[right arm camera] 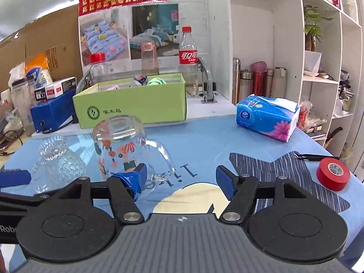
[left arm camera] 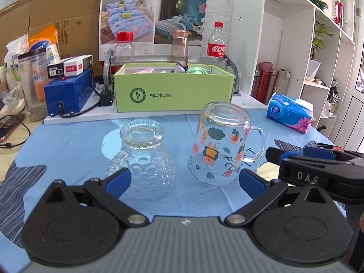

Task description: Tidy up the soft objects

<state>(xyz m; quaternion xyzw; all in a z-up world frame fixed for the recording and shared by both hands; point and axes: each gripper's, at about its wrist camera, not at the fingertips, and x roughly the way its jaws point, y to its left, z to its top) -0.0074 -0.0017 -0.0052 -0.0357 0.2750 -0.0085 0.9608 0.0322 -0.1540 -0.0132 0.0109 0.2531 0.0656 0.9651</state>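
A green cardboard box (left arm camera: 174, 95) stands at the back of the blue cloth; it also shows in the right wrist view (right arm camera: 132, 104). Soft items lie inside it: a green cloth (left arm camera: 197, 70) (right arm camera: 156, 81), a pink one (left arm camera: 145, 71) and a patterned bundle (left arm camera: 180, 66) (right arm camera: 139, 79). A blue tissue pack (left arm camera: 289, 113) (right arm camera: 267, 117) lies at the right. My left gripper (left arm camera: 185, 179) is open and empty, low in front of two upturned glass mugs. My right gripper (right arm camera: 180, 177) is open and empty beside it, near the printed mug's handle.
An upturned textured glass mug (left arm camera: 142, 157) (right arm camera: 56, 161) and an upturned printed glass mug (left arm camera: 221, 143) (right arm camera: 122, 145) stand close ahead. A cola bottle (left arm camera: 216, 43) and jars stand behind the box. A red tape roll (right arm camera: 332, 174) lies right. A white shelf (left arm camera: 318, 45) stands right.
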